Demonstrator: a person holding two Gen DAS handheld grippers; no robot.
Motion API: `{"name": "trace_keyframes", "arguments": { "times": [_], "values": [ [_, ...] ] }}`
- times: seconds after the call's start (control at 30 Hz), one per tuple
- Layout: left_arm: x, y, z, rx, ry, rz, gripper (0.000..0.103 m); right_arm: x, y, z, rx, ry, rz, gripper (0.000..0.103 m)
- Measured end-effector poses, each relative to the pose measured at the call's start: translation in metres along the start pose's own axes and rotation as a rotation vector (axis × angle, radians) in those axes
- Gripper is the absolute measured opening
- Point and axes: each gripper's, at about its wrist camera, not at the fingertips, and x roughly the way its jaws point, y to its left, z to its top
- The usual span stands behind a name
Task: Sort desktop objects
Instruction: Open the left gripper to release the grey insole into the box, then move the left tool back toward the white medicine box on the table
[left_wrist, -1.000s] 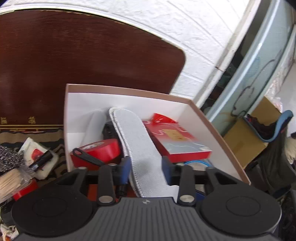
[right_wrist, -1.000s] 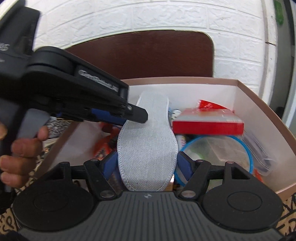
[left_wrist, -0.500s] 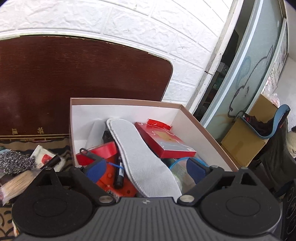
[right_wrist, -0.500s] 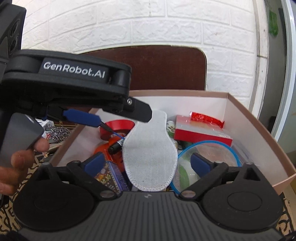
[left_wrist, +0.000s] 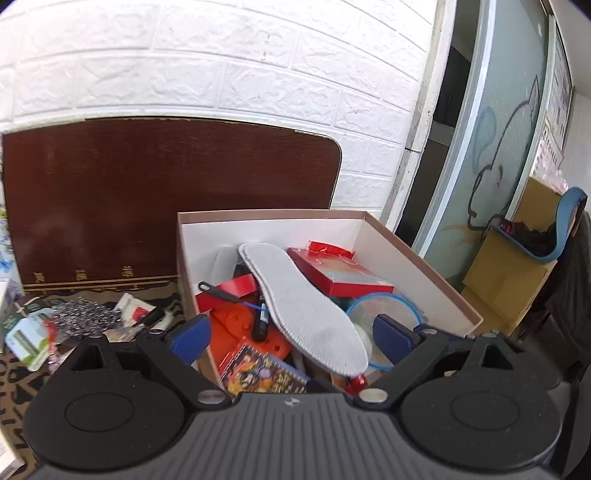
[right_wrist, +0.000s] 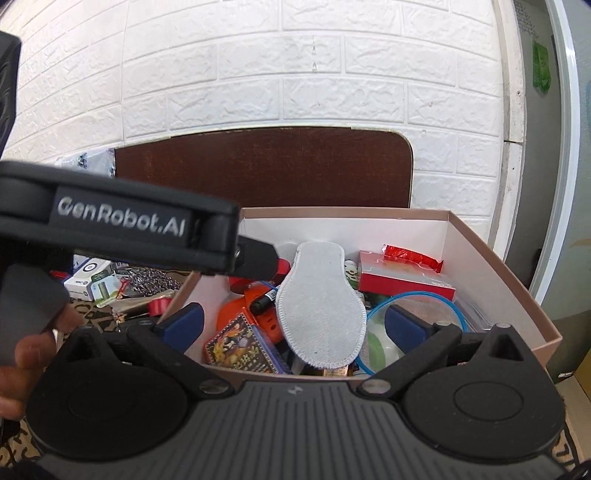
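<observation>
We held both grippers above the near edge of the box (left_wrist: 421, 273), and neither had hold of anything. Our left gripper (left_wrist: 291, 338) stood with its jaws spread wide, one blue pad outside the box's left wall and the other over the clutter inside. Our right gripper (right_wrist: 293, 325) was spread just as wide, and in its view the left gripper's black body crossed the upper left, with our hand (right_wrist: 26, 354) on its grip. The grey insole (left_wrist: 303, 306) lay free in the box, on top of the other things, running from the far wall down toward the near edge, touched by no pad. Beside its far end sat a red carton (left_wrist: 340, 273) with a crumpled red wrapper (right_wrist: 412, 254) behind it. Under the insole's right side lay a clear lid with a blue rim (right_wrist: 424, 306). To its left a black marker (right_wrist: 264, 301) rested on an orange piece (left_wrist: 240, 325), with red tape (left_wrist: 229, 291) farther back and a bright card pack (right_wrist: 243, 347) at the near left corner. Outside the box, on the patterned cloth (left_wrist: 14, 373), lay a steel scourer (left_wrist: 86, 317), a white packet (left_wrist: 133, 310) and a green-and-white pack (left_wrist: 27, 338). A brown board (left_wrist: 166, 199) leaned on the white brick wall (right_wrist: 295, 74) behind.
</observation>
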Motion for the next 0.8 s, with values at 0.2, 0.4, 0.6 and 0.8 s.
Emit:
{"name": "trace_keyframes", "arguments": {
  "times": [0.2,0.4,0.6,0.8],
  "values": [
    [-0.019,-0.005,-0.016,0.035,0.008,0.067,0.097,-0.016,0.009,-0.004,-0.002,-0.016,0.006,0.101],
    [-0.037,0.001,-0.034,0.038,0.024,0.116,0.097,-0.026,0.028,-0.014,-0.031,-0.007,0.039,0.101],
    [-0.055,0.016,-0.053,-0.017,0.041,0.164,0.097,-0.031,0.05,-0.027,-0.049,0.031,0.09,0.101],
    [-0.065,0.032,-0.073,-0.063,0.08,0.205,0.097,-0.032,0.07,-0.041,-0.061,0.068,0.138,0.101]
  ]
}}
